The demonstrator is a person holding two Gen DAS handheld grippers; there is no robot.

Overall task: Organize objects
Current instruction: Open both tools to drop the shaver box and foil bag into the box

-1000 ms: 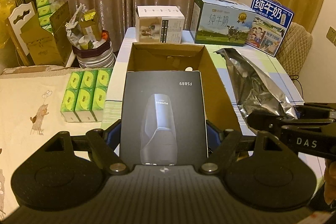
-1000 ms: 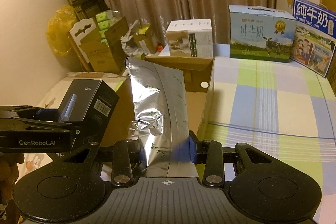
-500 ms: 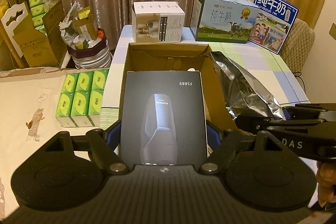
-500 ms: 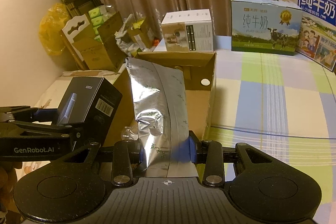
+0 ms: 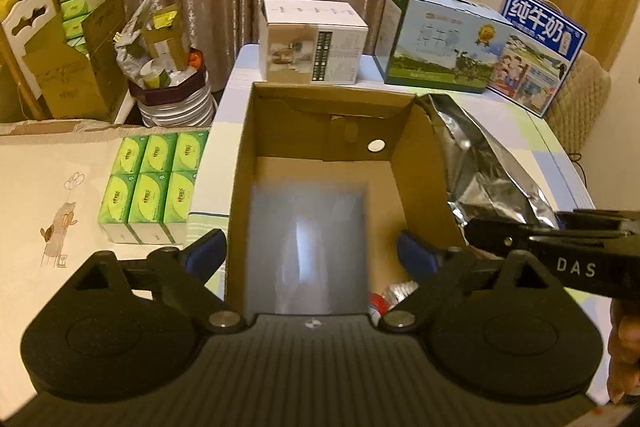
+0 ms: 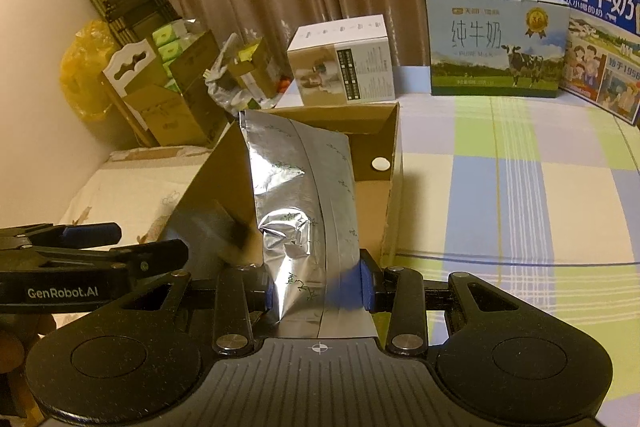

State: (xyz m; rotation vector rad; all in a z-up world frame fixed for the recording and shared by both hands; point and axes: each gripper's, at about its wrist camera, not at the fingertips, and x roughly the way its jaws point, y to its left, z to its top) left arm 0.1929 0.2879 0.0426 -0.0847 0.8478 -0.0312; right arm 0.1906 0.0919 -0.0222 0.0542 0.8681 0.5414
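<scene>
An open cardboard box (image 5: 420,163) stands on the table edge right under my left gripper (image 5: 312,253). Its blue pads (image 5: 208,251) are spread wide. Between them, a black product box (image 5: 306,247) shows blurred and loose, dropping into the cardboard box. In the right wrist view the same black box (image 6: 212,231) is a dark smear against the cardboard box (image 6: 394,179). My right gripper (image 6: 316,287) is shut on a crinkled silver foil bag (image 6: 300,195), held upright. The left wrist view has the bag (image 5: 488,163) just right of the cardboard box's right wall.
A white carton (image 5: 312,43) and two milk cases (image 5: 440,43) (image 5: 540,55) line the table's far edge. Green tissue packs (image 5: 152,183) lie left of the cardboard box. A full bin (image 5: 168,83) stands behind. Checked tablecloth (image 6: 520,187) extends right.
My left gripper has opened and let go of the black box, which now falls into the cardboard box. Both grippers moved forward over it. The right one still holds the foil bag.
</scene>
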